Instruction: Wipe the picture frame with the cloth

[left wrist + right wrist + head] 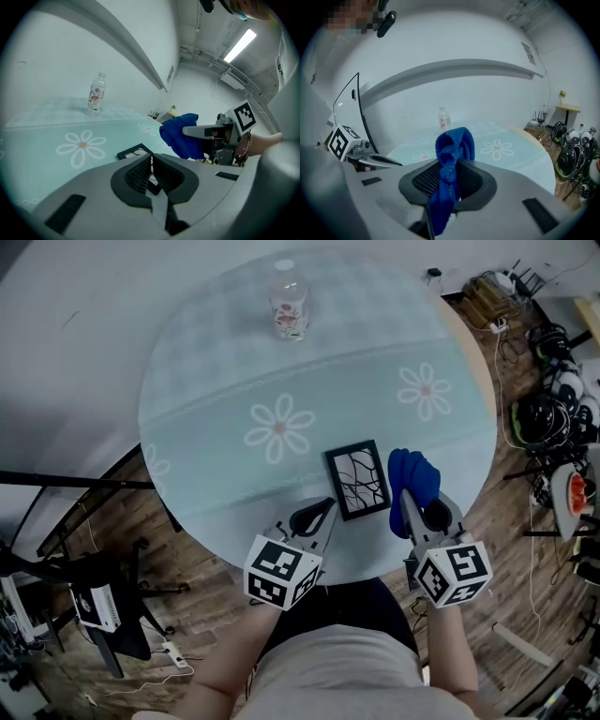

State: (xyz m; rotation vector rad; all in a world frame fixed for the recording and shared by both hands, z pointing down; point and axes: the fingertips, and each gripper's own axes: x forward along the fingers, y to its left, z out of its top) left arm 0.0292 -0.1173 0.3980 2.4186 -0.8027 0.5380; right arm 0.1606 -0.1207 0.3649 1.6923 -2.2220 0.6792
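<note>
A small black picture frame (356, 479) with a branching line pattern lies flat on the round daisy-print table (216, 390), near its front edge. My right gripper (409, 499) hovers just right of the frame, shut on a bunched blue cloth (414, 474) that sticks up past the jaws (453, 149). My left gripper (324, 507) sits at the frame's near left corner, shut with nothing between its pads (151, 161). In the left gripper view the frame (133, 152) shows just beyond the jaws, with the cloth (180, 133) to its right.
A clear plastic bottle (289, 302) stands upright at the far side of the table. Cables and gear (553, 409) crowd the wooden floor on the right. A black stand and chair base (94, 596) are at the lower left.
</note>
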